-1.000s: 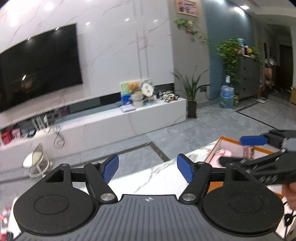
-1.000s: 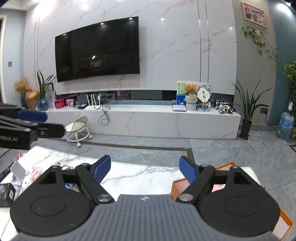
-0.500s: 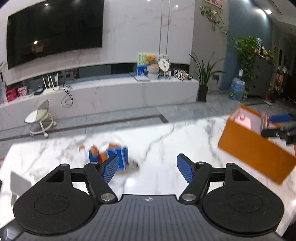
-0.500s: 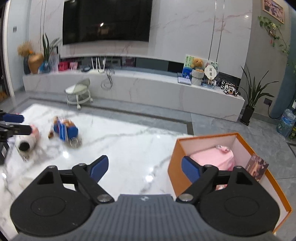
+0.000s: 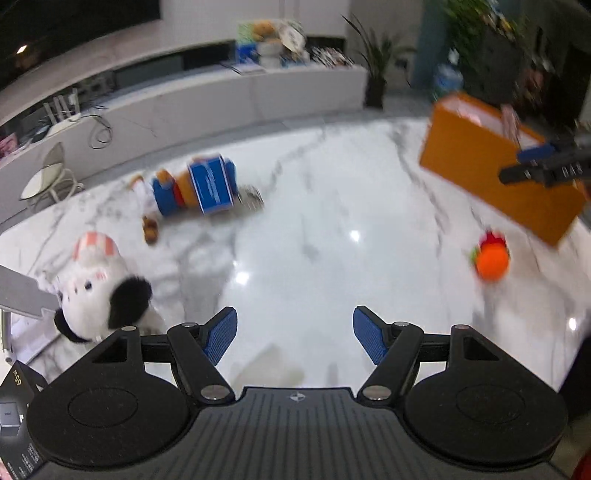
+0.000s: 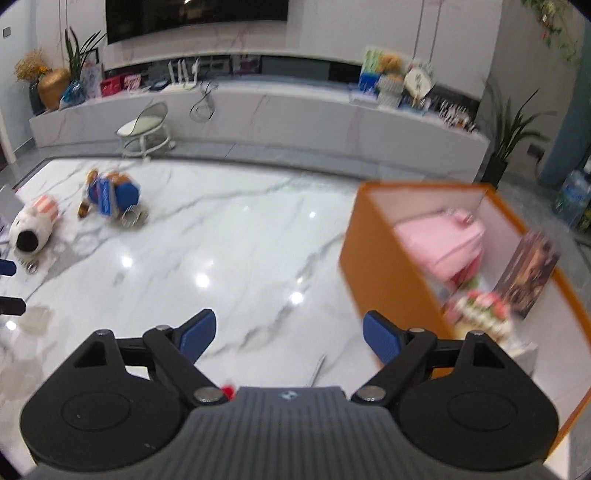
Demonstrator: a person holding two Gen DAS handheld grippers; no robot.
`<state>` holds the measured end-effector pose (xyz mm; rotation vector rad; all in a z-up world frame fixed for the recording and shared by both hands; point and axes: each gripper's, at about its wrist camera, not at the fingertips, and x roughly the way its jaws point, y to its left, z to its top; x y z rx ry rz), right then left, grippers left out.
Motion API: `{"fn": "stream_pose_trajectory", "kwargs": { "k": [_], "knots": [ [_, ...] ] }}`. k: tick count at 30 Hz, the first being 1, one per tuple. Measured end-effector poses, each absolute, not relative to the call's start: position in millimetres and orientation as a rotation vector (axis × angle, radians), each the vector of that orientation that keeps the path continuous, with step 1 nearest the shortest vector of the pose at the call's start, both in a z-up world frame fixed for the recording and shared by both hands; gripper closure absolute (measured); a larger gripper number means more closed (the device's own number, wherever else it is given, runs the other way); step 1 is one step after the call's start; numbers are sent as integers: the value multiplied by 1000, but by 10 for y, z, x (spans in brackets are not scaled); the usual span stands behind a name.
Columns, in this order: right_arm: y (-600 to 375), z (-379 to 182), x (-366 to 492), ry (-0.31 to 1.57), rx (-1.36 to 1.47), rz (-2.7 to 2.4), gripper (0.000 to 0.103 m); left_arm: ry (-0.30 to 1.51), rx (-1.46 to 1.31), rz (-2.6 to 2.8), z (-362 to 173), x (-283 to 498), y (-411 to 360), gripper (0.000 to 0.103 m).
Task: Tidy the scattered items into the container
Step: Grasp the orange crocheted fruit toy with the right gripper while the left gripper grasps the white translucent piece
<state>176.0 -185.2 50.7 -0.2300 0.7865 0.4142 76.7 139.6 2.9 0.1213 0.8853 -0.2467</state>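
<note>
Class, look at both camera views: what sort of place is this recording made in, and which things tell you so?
Most likely a home living room. A large wall-mounted television hangs above a long low media console, potted plants stand by the walls, and soft toys lie on a marble table.

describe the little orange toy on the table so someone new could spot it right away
Start at the white marble tabletop and find the open orange cardboard box at its right side. Just in front of that box, alone on bare marble, lies the small round orange toy with a red and green top. It is the only bright orange ball shape; the white and black plush toy and the blue and orange plush toy lie far left.
</note>
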Motion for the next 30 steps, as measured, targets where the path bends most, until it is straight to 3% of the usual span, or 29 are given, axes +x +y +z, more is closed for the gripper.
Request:
{"fn": "stream_pose_trajectory", "kwargs": {
  "k": [22, 30],
  "knots": [
    [-1611, -55, 1432, 951, -243, 503, 34, 1015, 215, -261, -358, 803, 1440, 21],
    [-1500, -166, 1481, 982, -262, 507, 35, 1051, 211, -252, -427, 873, 1453, 21]
  ]
}}
